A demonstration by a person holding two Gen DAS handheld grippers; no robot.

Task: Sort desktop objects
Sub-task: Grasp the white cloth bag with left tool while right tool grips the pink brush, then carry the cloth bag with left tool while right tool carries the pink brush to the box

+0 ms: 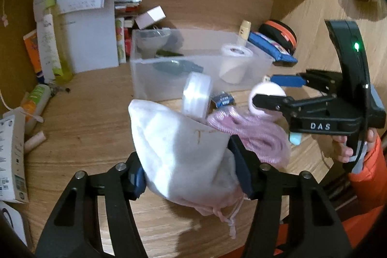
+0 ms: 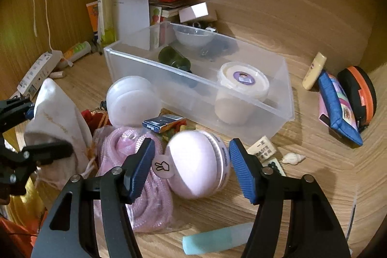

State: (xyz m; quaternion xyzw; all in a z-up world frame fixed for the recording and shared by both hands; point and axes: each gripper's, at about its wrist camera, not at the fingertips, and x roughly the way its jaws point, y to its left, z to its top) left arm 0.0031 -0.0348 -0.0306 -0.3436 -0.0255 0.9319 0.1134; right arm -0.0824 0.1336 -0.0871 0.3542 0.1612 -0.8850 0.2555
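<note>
My left gripper [image 1: 191, 168] is shut on a white drawstring pouch [image 1: 179, 149] and holds it over the desk; the pouch also shows in the right wrist view [image 2: 60, 122]. My right gripper [image 2: 192, 169] is open, its blue pads on either side of a round pink case [image 2: 198, 163] that rests on the desk. The pads do not touch it. In the left wrist view the right gripper [image 1: 275, 91] straddles the same case [image 1: 267, 94]. A clear plastic bin [image 2: 280, 98] stands behind, holding a white tub [image 2: 241, 93], a dark green bottle [image 2: 174, 59] and a clear bowl [image 2: 192, 35].
A bag of pink cord [image 2: 135, 185], a white round container [image 2: 131, 100], a blue Max staple box [image 2: 160, 125] and a teal tube [image 2: 217, 239] lie near the case. A blue pouch [image 2: 338, 108] and an orange-black case [image 2: 358, 93] sit right. Papers and tubes [image 2: 130, 4] stand at the back.
</note>
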